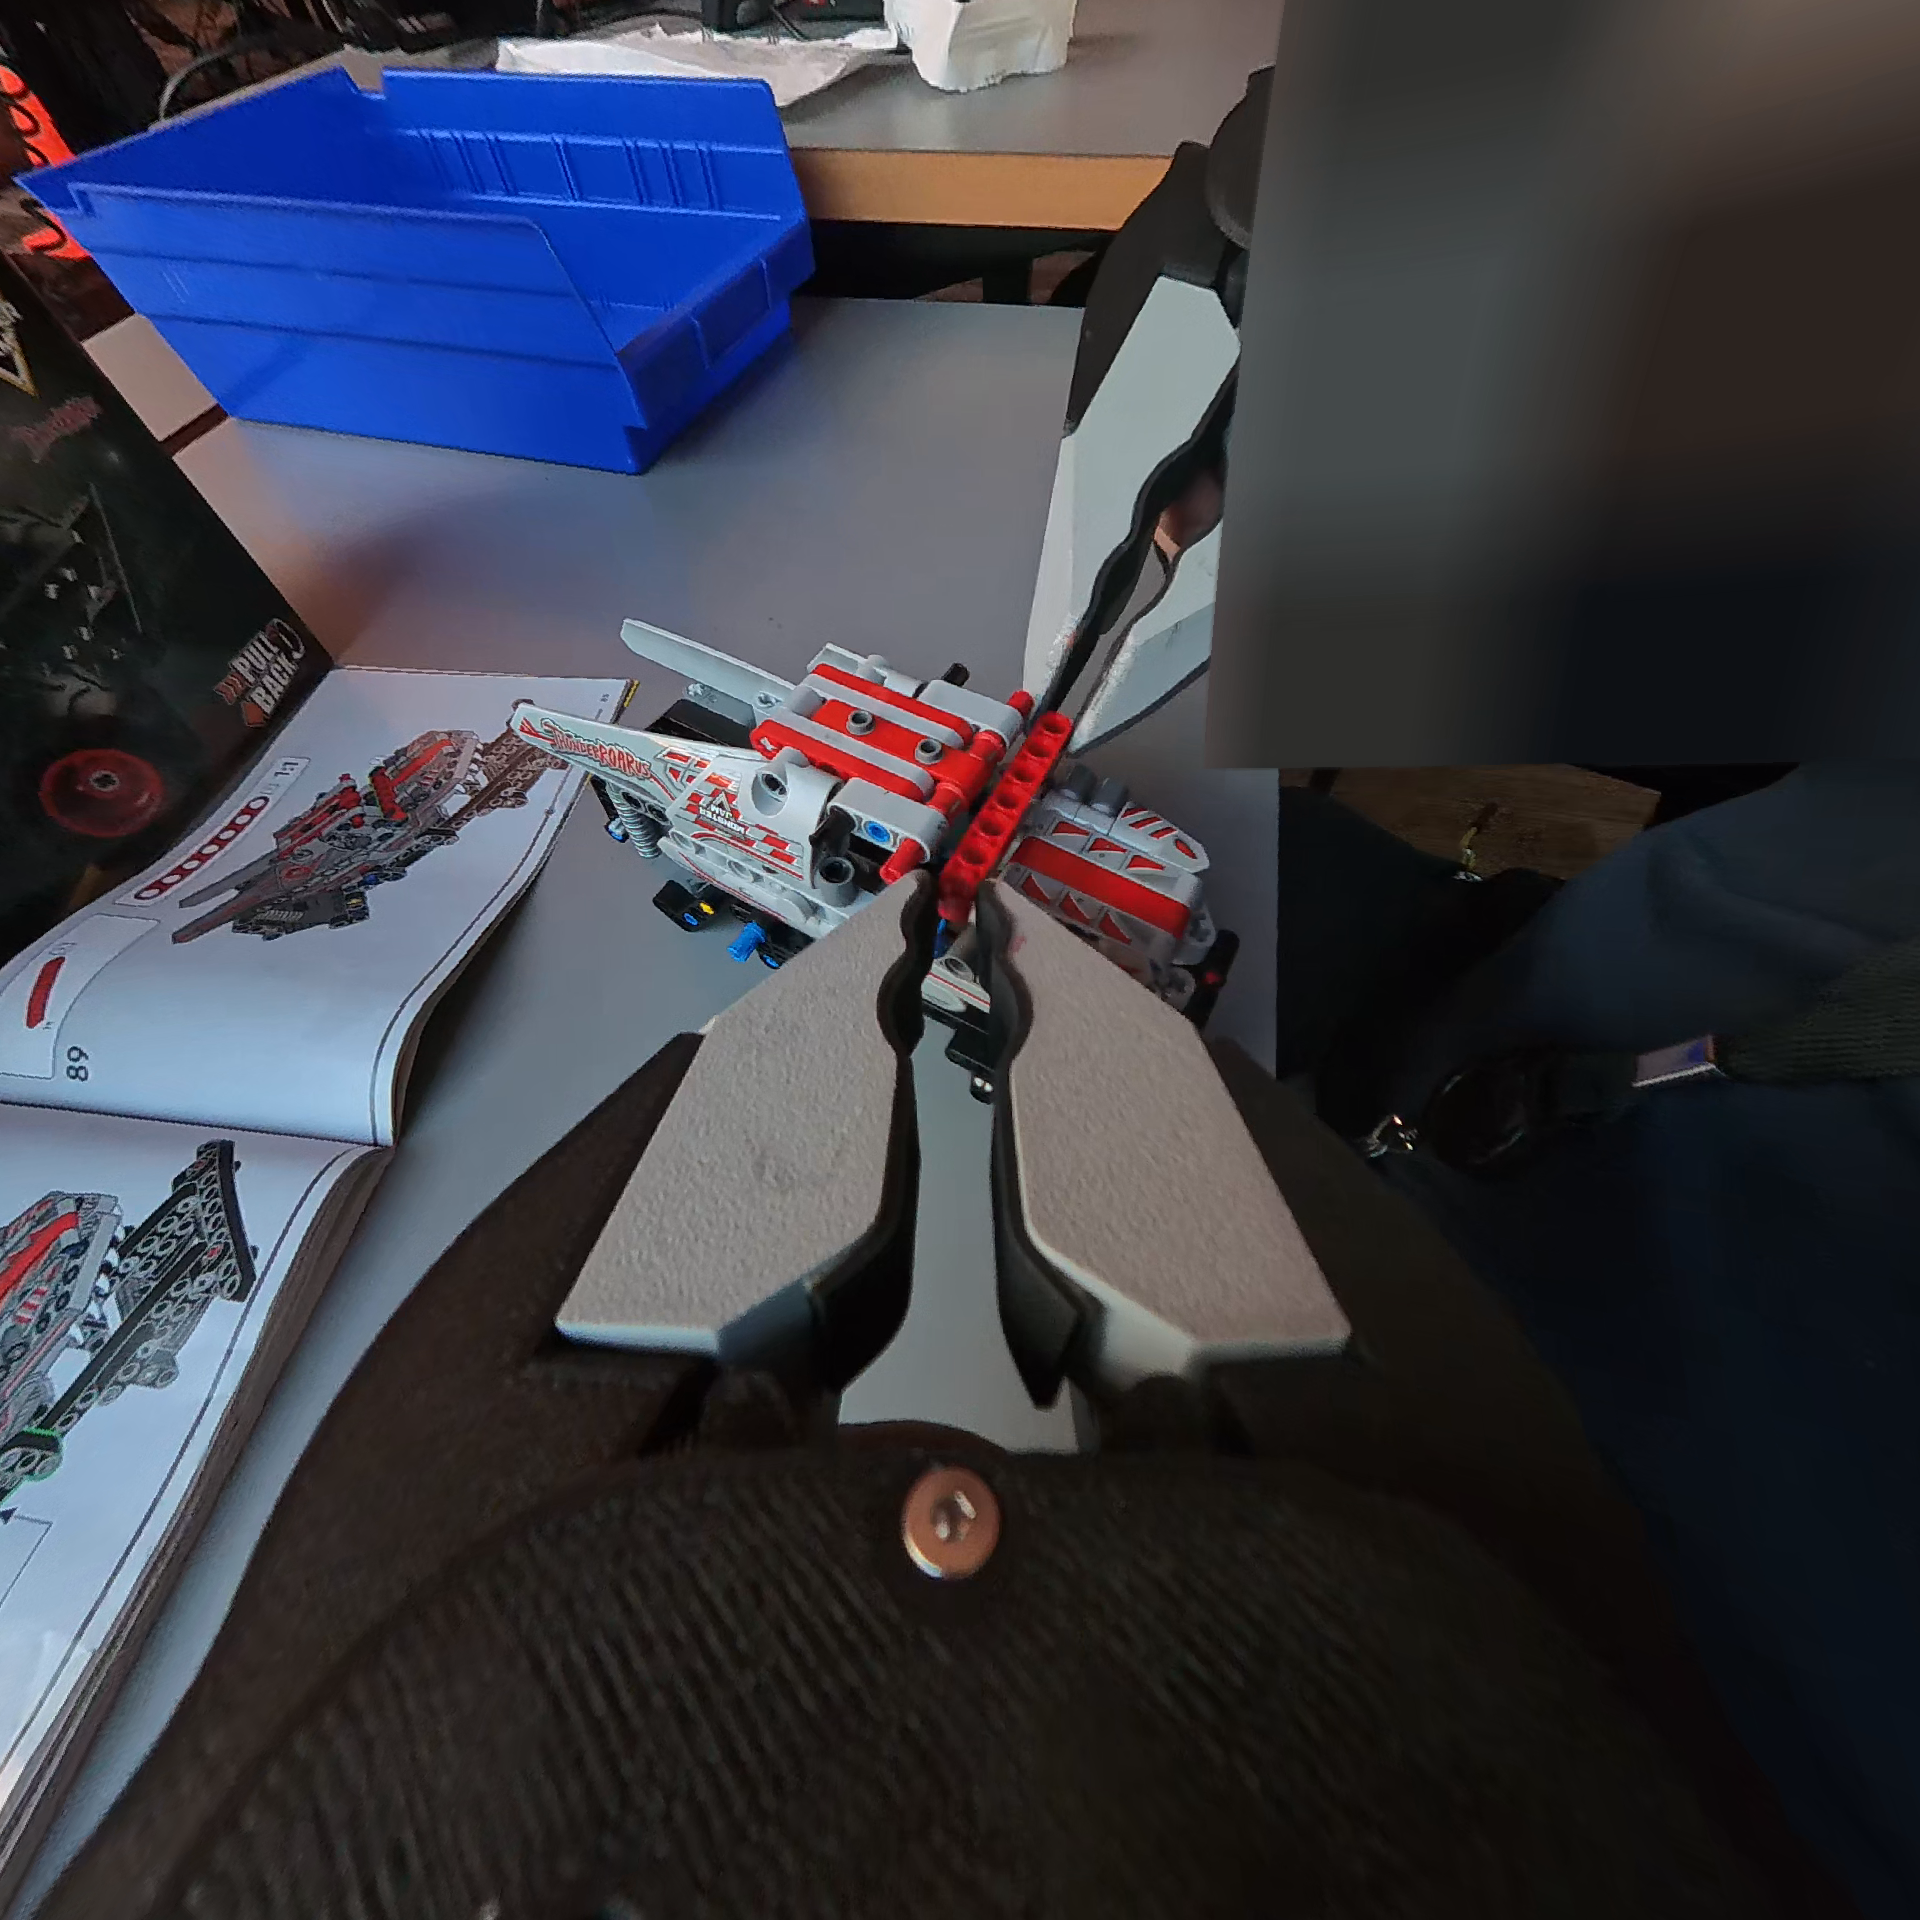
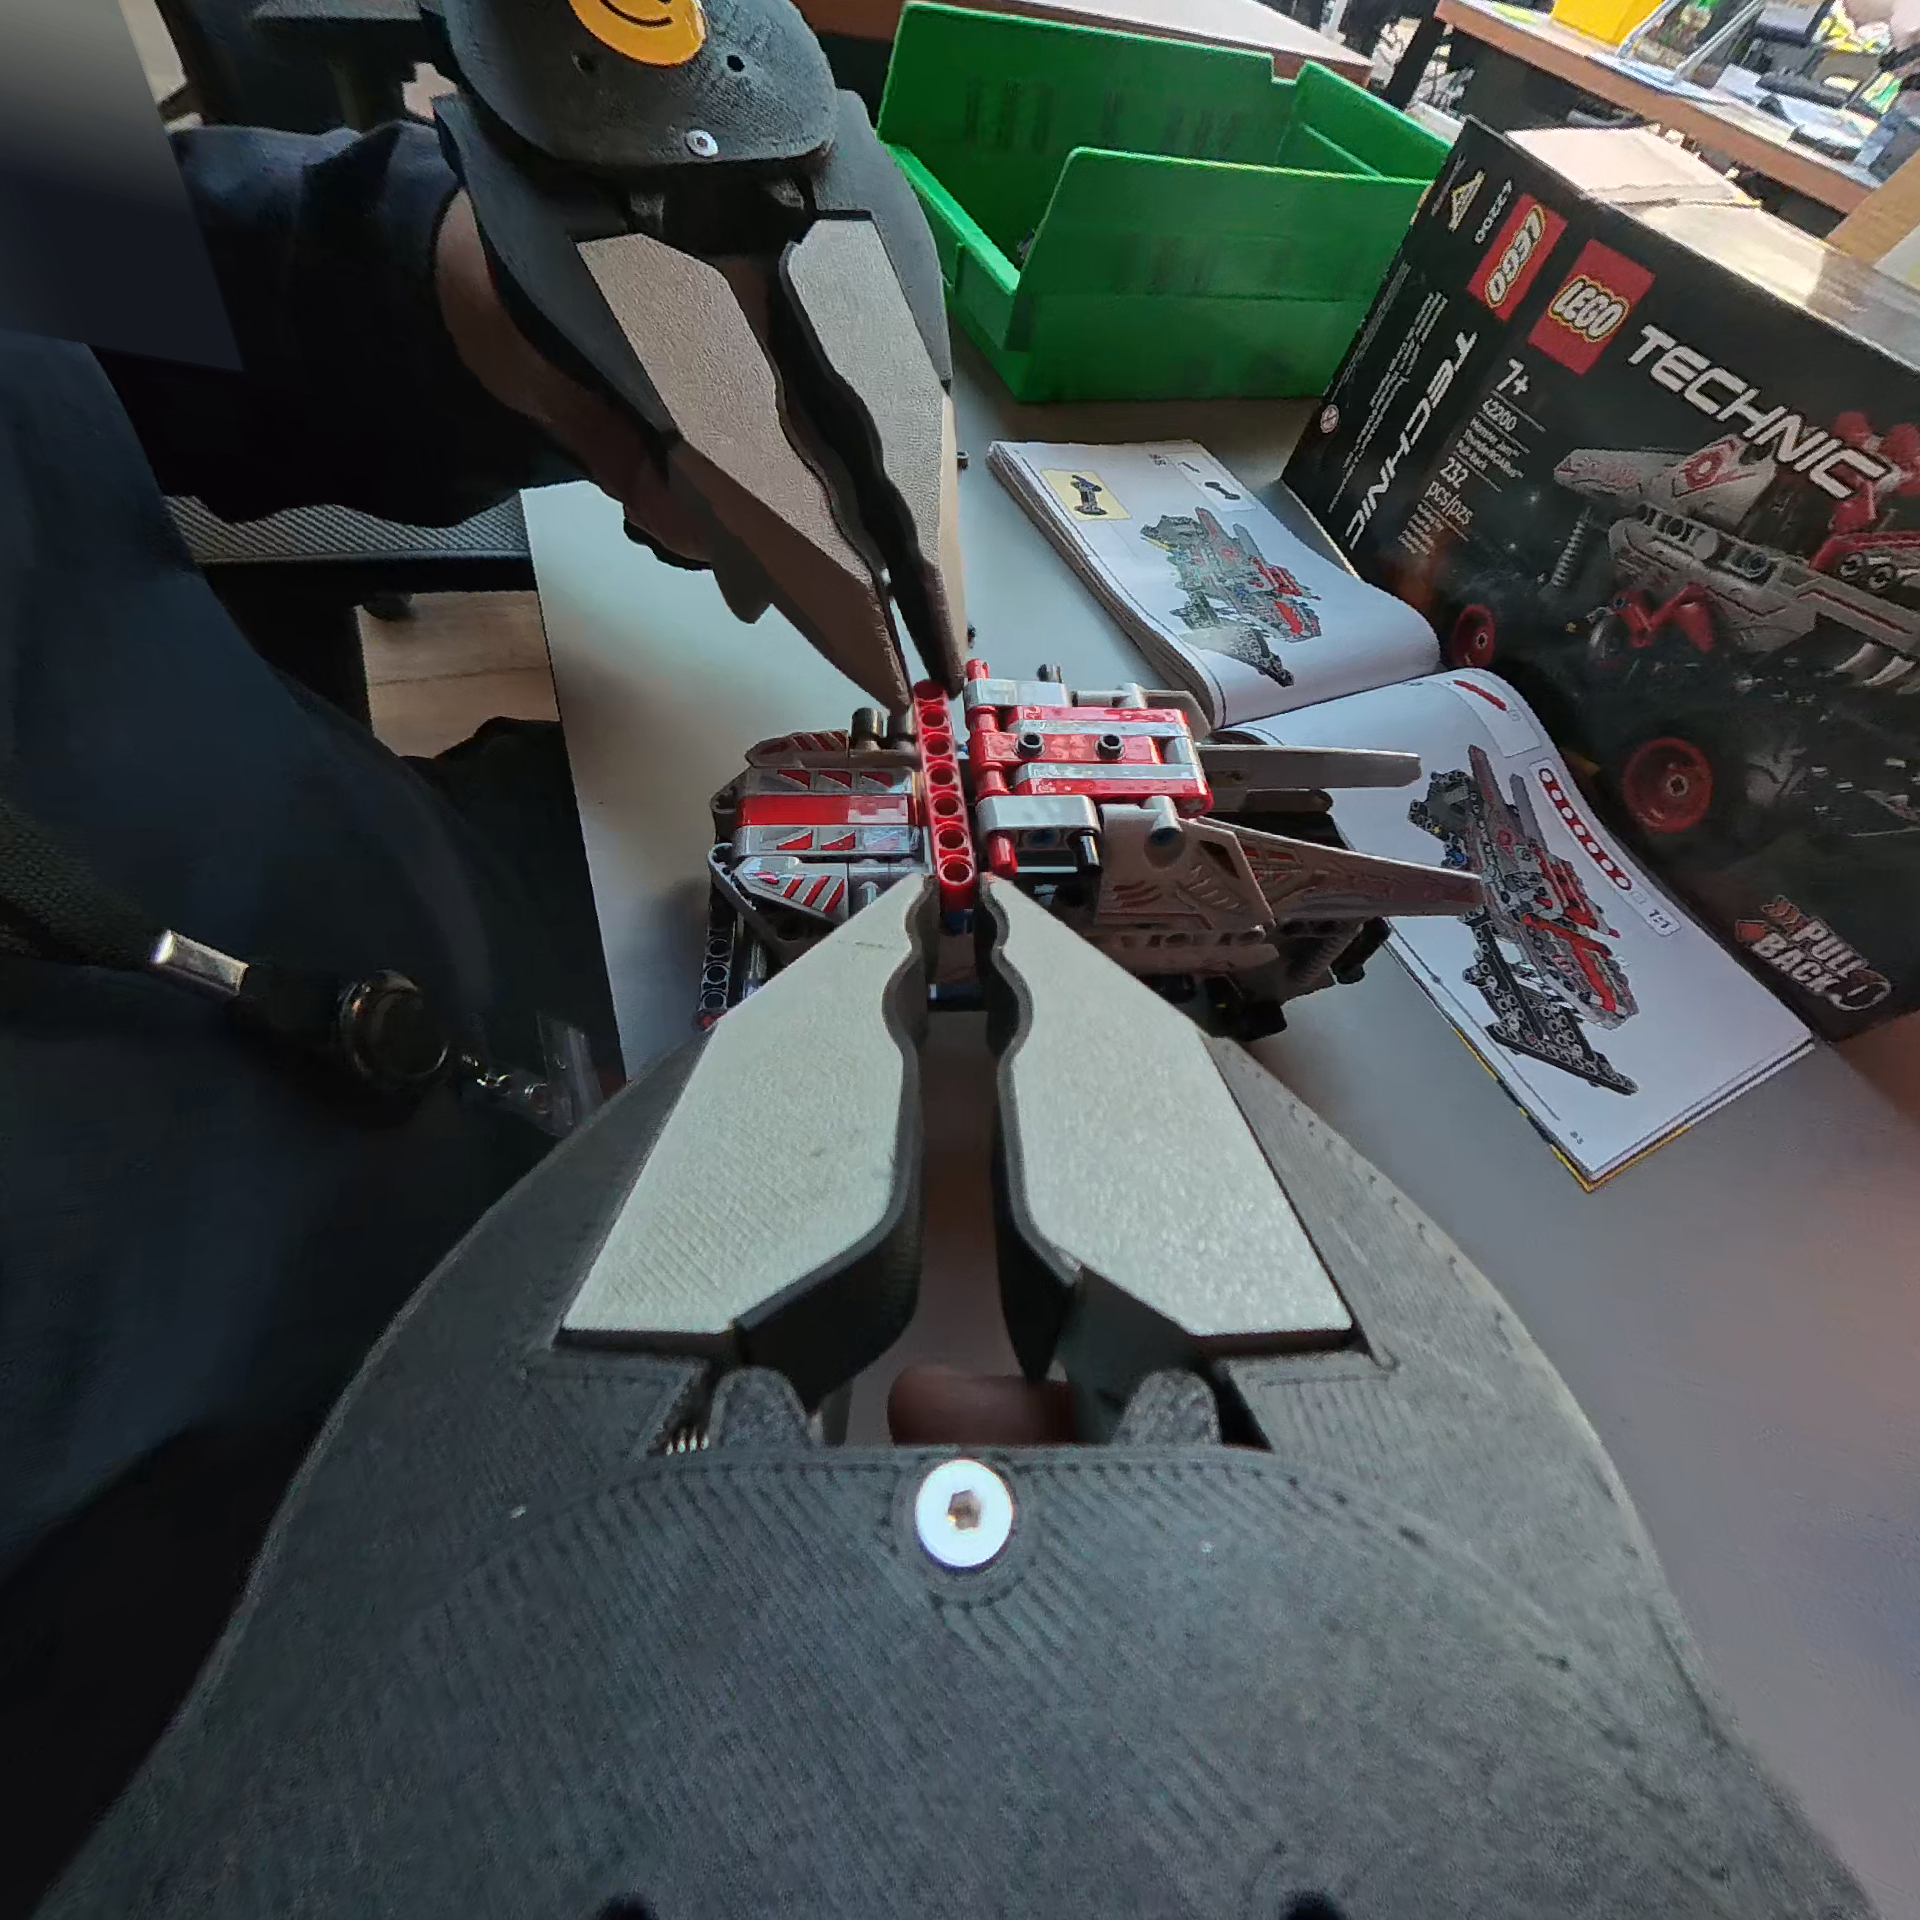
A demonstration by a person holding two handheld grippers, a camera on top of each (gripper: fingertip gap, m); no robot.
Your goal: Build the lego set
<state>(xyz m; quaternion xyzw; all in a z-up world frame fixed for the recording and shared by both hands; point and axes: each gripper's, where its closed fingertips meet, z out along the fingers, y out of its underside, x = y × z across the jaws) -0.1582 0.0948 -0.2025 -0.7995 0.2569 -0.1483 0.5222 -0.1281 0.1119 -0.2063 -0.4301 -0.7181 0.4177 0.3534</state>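
Now both claws pinch the red beam [image 1: 1006, 805] lying across the lego model [image 1: 914, 821]: the left gripper [image 1: 951, 914] grasps one end, the right gripper [image 2: 953, 902] the opposite end. Beyond their tips lies the open instruction booklet [image 2: 1351, 748].

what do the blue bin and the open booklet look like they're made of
Blue bin: looks like moulded hard plastic, smooth and slightly glossy, with ribbed walls and soft highlights. Open booklet: paper, thin printed pages that curve and fan at the edges, with a mild sheen; whether it is coated is unclear.
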